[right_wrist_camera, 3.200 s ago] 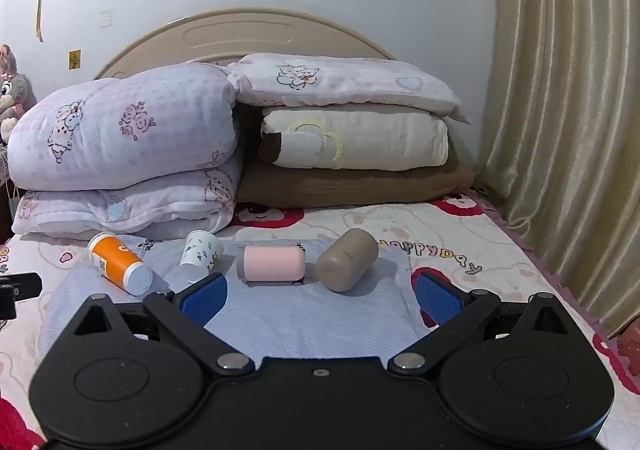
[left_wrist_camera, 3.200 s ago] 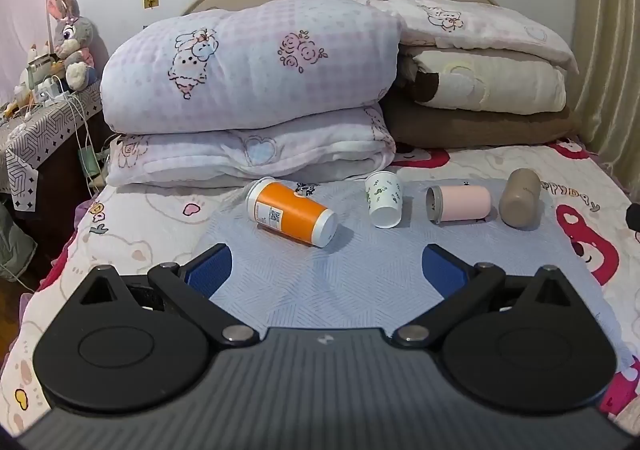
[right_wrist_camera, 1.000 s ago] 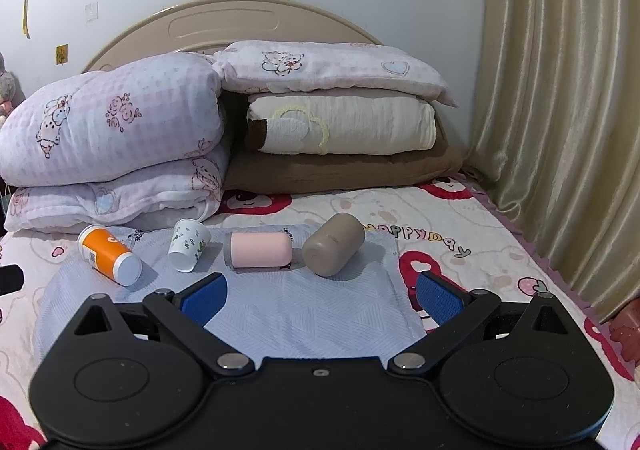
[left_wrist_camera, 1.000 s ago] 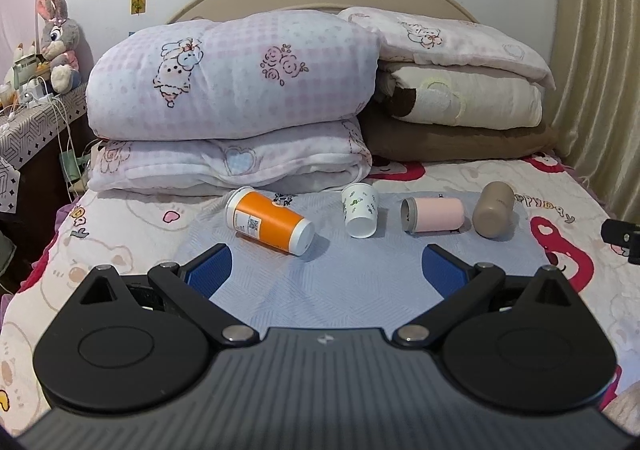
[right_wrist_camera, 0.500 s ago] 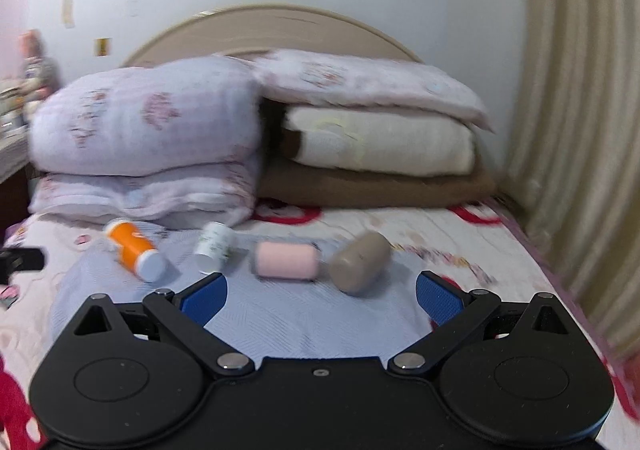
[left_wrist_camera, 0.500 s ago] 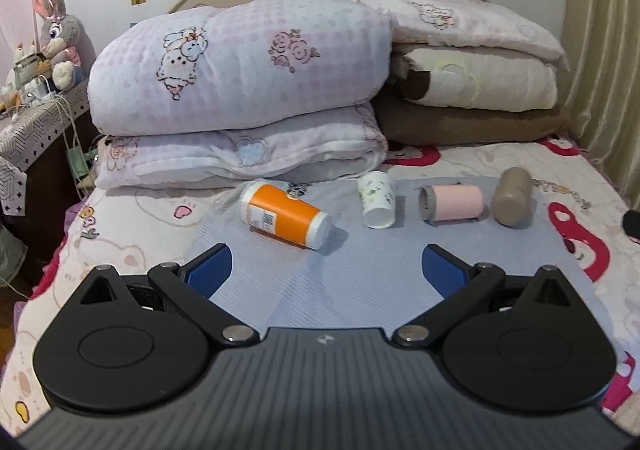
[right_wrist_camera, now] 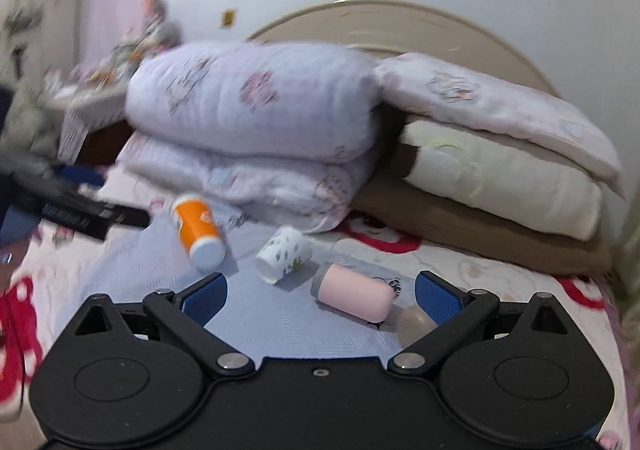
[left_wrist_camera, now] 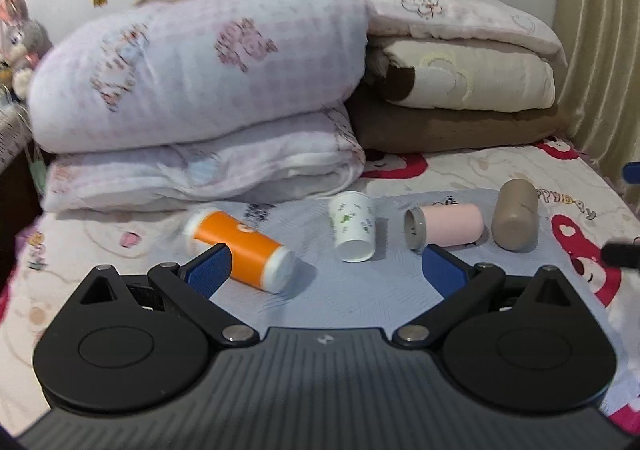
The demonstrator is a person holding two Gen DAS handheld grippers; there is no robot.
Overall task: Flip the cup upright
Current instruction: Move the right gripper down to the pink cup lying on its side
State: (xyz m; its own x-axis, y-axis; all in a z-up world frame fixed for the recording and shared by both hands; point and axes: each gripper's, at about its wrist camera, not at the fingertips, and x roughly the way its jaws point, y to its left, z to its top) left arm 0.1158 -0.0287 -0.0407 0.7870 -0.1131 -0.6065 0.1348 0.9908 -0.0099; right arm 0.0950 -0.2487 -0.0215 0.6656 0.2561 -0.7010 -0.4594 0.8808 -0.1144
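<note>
Several cups lie on their sides on a pale blue mat [left_wrist_camera: 352, 290] on the bed: an orange cup [left_wrist_camera: 240, 246], a white leaf-print paper cup [left_wrist_camera: 352, 226], a pink cup [left_wrist_camera: 446, 226] and a tan cup [left_wrist_camera: 515, 219]. My left gripper [left_wrist_camera: 326, 270] is open and empty, just short of the orange cup. My right gripper [right_wrist_camera: 320, 296] is open and empty, close over the pink cup [right_wrist_camera: 354, 296], with the tan cup [right_wrist_camera: 414, 324] partly hidden behind its right finger. The orange cup [right_wrist_camera: 198, 230] and white cup [right_wrist_camera: 284, 256] lie further left.
Stacked quilts and pillows [left_wrist_camera: 200, 89] fill the head of the bed behind the cups. A curtain [left_wrist_camera: 600, 29] hangs at the right. A side table with a plush toy [left_wrist_camera: 16, 37] stands at the left. The left gripper [right_wrist_camera: 80, 209] shows blurred in the right wrist view.
Both grippers have moved in toward the cups. The right gripper swung left and closer, so the pink and tan cups now sit near its fingers. The cups have not moved.
</note>
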